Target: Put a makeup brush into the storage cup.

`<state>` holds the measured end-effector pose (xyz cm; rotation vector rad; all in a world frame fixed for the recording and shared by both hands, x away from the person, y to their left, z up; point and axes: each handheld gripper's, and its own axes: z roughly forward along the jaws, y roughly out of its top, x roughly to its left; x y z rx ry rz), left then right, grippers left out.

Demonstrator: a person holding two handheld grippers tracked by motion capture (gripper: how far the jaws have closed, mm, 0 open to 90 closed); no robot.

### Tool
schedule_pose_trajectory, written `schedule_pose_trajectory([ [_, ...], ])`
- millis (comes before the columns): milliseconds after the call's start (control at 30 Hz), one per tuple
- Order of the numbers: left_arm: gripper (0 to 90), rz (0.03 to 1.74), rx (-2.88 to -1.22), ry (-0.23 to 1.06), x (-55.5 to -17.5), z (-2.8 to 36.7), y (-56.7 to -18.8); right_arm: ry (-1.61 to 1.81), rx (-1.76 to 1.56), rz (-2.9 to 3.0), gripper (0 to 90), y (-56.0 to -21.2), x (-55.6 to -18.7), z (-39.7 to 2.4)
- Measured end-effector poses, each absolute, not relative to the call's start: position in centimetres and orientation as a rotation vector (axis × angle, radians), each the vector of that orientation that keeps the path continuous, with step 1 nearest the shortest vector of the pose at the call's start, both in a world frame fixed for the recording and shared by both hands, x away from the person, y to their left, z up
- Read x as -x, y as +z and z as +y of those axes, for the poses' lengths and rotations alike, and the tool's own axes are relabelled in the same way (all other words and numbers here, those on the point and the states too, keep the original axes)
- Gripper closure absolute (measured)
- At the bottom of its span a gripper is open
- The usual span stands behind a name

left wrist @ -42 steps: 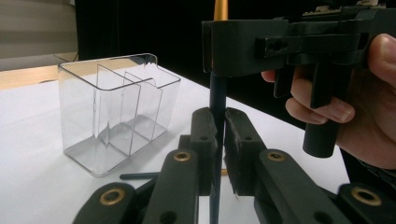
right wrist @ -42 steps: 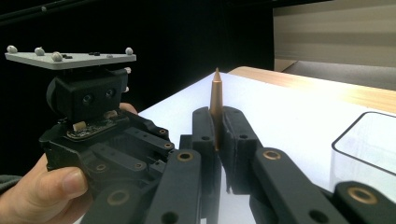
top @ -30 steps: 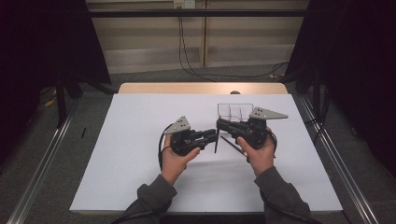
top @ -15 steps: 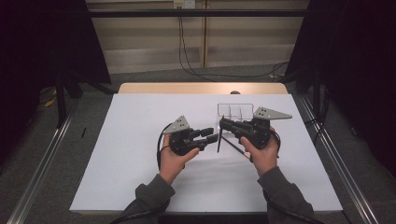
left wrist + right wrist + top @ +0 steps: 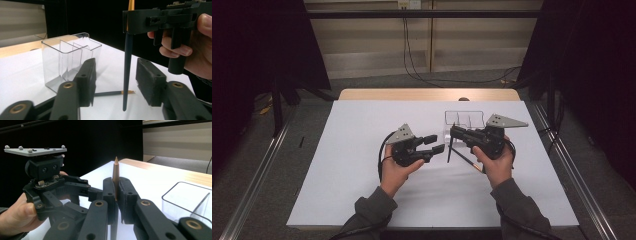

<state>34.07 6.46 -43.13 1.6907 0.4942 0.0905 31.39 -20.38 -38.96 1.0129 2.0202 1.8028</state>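
No legible text or markings

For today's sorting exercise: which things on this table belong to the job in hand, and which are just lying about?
In the job:
- upright pen, clamped in the right gripper
- left gripper, jaws just opening around it
- clear divided holder

Lying about:
- second pen, flat on the white table
- wall cables
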Motion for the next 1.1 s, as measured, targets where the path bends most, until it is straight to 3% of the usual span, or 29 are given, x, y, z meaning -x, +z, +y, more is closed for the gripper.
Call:
schedule_pose_trajectory([
  [600,19.6,0.47,-1.693,0.147,-34.61,6.83,-43.13,1.802,-1.004,2.018,84.8,-38.62,-31.33,-20.93],
  [1100,6.9,0.473,-1.687,0.117,-34.87,6.82,-43.0,1.786,-0.998,2.005,84.8,-38.41,-31.33,-21.3],
])
